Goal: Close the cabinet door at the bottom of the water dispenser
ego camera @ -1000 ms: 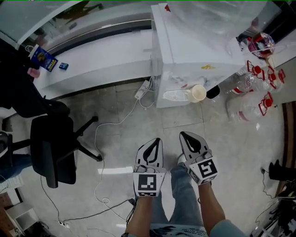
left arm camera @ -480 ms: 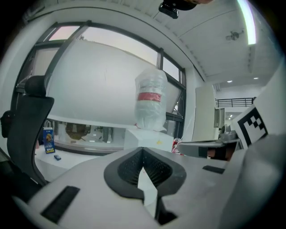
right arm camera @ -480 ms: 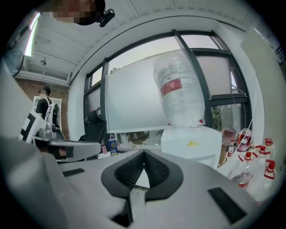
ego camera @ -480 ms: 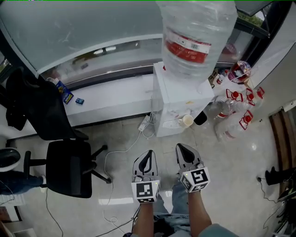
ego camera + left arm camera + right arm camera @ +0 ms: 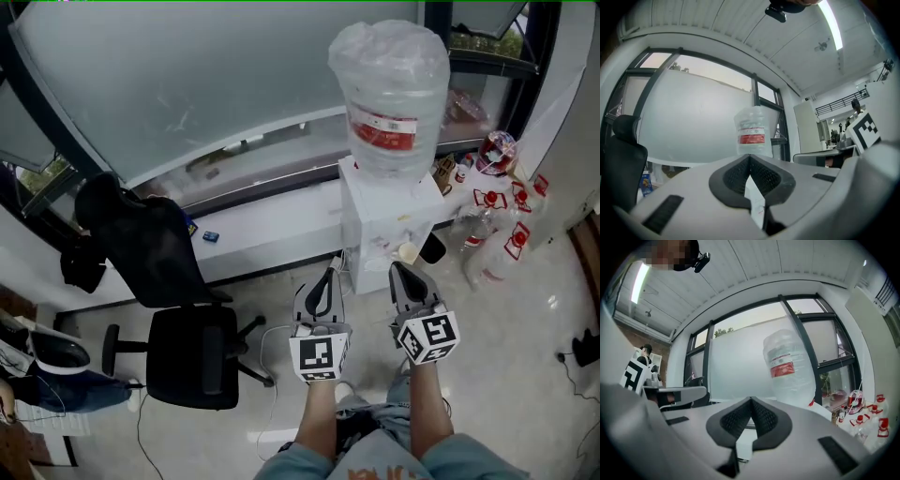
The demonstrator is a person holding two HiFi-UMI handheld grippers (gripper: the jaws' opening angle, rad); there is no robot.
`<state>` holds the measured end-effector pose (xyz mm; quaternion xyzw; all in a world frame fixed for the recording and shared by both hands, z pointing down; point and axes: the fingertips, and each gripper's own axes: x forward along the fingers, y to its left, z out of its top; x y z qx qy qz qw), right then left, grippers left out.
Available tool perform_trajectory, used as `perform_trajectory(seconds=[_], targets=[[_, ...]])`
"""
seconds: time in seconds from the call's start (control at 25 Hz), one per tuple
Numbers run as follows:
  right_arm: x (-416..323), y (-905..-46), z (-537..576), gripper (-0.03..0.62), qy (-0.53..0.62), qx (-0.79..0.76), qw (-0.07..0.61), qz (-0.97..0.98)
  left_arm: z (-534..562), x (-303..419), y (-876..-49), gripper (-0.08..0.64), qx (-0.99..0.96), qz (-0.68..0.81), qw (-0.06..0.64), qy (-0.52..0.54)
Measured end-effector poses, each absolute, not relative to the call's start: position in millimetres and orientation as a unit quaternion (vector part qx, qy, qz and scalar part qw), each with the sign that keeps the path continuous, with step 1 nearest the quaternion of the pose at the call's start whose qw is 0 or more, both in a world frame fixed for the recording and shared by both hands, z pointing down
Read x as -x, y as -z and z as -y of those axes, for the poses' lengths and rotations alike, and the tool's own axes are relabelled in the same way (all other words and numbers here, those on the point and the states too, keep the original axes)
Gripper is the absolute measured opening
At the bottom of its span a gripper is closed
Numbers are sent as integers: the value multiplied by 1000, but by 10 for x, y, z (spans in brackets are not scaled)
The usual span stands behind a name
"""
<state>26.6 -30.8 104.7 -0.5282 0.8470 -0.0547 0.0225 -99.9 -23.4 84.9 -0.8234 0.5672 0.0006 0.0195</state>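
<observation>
Right of centre in the head view stood the dispenser (image 5: 389,211) under its bottle (image 5: 389,89). Its lower front (image 5: 368,267) looked flush and white with no door swung out, so the closing seemed done, though the door's edges were too small to confirm. The left gripper (image 5: 330,274) and right gripper (image 5: 397,274) each had jaws pressed together on nothing. They pointed level at the dispenser, clear of it, and the lower front showed between their tips.

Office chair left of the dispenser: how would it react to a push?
The office chair would probably roll: its star base sits on smooth floor tiles. Pushed high on its tall back, it might swivel instead.
</observation>
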Motion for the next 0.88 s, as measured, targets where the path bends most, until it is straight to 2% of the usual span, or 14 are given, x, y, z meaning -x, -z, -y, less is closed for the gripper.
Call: perform_trajectory(seconds=[0.16,0.56,0.88], targets=[[-196,-992,341,28,51,528,26,-847,236,1019,-745,11,827,-561,38,4],[-110,-706,407,29,16,519,9,-854,397,1073,-517,11,841,-540,30,-35],[-97,-542,486,28,-4,520,28,-853,497,975,-485,11,855,-516,28,-40]])
